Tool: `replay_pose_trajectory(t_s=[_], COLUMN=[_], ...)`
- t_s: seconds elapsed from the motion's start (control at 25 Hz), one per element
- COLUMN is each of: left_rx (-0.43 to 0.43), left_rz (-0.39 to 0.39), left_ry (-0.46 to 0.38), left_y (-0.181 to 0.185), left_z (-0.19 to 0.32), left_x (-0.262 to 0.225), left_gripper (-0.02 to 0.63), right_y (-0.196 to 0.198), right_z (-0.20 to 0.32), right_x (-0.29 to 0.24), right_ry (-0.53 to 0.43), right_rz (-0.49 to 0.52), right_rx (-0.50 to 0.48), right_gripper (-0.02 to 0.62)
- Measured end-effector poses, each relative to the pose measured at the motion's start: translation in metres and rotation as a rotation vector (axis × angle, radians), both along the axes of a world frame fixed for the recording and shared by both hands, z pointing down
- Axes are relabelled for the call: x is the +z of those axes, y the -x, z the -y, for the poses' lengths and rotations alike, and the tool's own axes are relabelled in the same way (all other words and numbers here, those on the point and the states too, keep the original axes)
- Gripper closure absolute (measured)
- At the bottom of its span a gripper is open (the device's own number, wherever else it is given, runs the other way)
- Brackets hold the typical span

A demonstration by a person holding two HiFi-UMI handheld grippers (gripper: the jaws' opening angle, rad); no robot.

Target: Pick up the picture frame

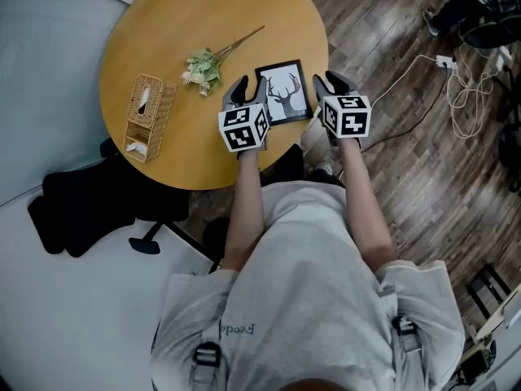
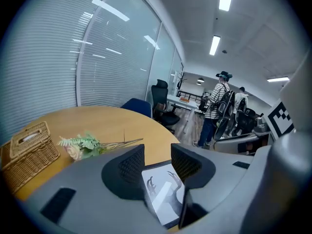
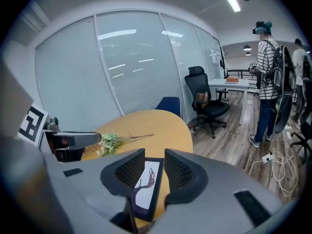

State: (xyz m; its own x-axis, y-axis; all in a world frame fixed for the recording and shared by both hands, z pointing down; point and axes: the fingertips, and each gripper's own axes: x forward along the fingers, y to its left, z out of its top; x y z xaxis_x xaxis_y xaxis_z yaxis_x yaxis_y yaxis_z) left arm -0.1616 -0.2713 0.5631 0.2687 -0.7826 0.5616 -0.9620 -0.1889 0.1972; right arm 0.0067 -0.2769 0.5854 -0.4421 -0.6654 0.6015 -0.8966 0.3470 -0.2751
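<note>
1. One round wooden desk (image 1: 179, 23) is carrying everything: one wicker tissue box (image 1: 146, 114), one flower sprig (image 1: 205, 68) and one picture frame (image 1: 284, 92). Two tongs are hovering over its near edge.
2. The wicker tissue box is sitting farthest left, well apart from the frame, with white tissue showing in its slot.
3. The flower sprig is lying between the box and the frame. Its pale bloom is pointing toward the box and its thin stem is running off toward the far right.
4. The left tongs (image 1: 247, 94) are hanging at the frame's left edge. In the left gripper view, the left tongs (image 2: 157, 152) are standing moderately apart and gripping nothing. The picture frame (image 2: 163, 194) is showing through the gap, lower down.
5. The picture frame, black-edged with a deer print, is lying flat on the desk near its front right rim. It is sitting between the two tongs, with its long sides facing them.
6. The right tongs (image 1: 332, 84) are hovering just beside the frame's right edge, out past the desk rim. In the right gripper view, the right tongs (image 3: 154, 157) are parted by a narrow gap and holding nothing. The frame's (image 3: 146, 186) right border is showing below that gap.
7. Farthest right, white cables (image 1: 456, 88) are trailing across the wooden floor (image 1: 407, 177).
</note>
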Motion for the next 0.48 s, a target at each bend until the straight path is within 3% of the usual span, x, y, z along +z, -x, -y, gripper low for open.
replay_pose_trajectory(t_s=[0.24, 0.48], left_rx=[-0.071, -0.064], left_rz=[-0.023, -0.016], left_ry=[0.091, 0.169], left_y=[0.018, 0.011], left_z=[0.010, 0.000], left_x=[0.050, 0.091], left_gripper=[0.419, 0.419], right_y=[0.013, 0.025], right_z=[0.012, 0.003], right_x=[0.035, 0.069], right_ry=[0.044, 0.102], right_rz=[-0.013, -0.018], right_rx=[0.012, 0.012], right_gripper=[0.466, 0.466])
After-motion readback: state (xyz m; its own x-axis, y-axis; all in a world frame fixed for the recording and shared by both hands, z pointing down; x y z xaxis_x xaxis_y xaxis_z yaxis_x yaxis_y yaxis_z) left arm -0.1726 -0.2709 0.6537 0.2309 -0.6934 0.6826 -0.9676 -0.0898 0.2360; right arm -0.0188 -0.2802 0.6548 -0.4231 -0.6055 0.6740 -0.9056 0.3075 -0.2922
